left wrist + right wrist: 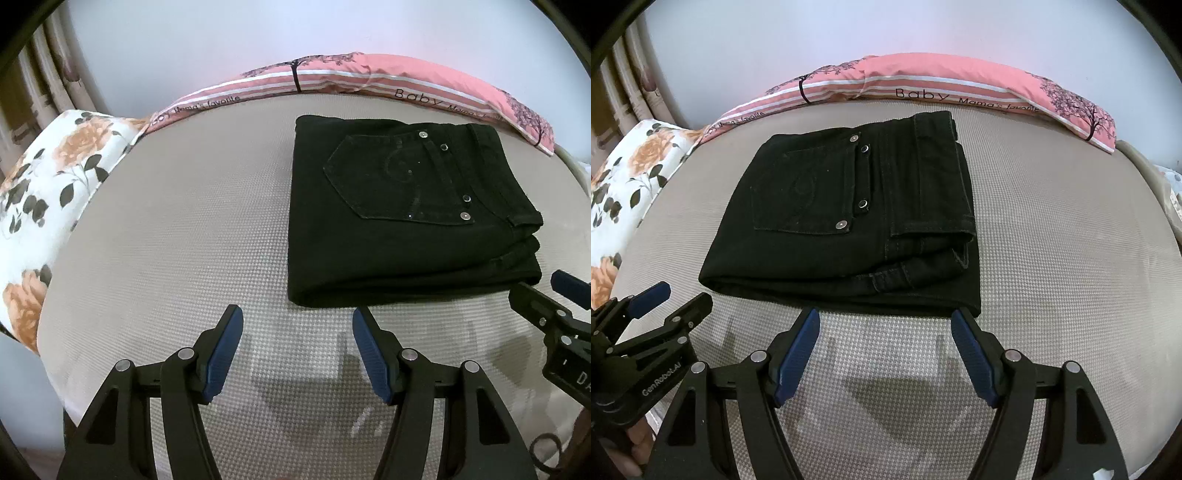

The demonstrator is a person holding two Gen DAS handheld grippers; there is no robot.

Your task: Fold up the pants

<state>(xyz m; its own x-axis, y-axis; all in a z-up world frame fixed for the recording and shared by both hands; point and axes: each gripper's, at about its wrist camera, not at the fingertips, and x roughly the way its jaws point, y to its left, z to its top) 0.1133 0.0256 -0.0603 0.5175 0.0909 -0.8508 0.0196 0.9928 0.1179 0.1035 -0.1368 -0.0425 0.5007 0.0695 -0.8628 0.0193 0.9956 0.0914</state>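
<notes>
A bedroom at home: textured beige mattress (166, 240), floral pillow (48, 192), pink striped bedding (960, 81) printed "Baby Mama's favorite", patterned curtain (48, 62) against the wall.

Both cameras ride low behind their own fingers, tilted down and forward over the bed (166, 229) toward the far wall. The left wrist view sits further left: the folded black pants (399, 221) lie right of its centre, and the right gripper (554, 295) pokes in at its right edge. The right wrist view sees the pants (849, 221) nearly straight ahead, close by, with the left gripper (665, 299) at its lower left. Both share the pants, the pink pillow (960, 77) and the floral pillow (48, 184).
</notes>
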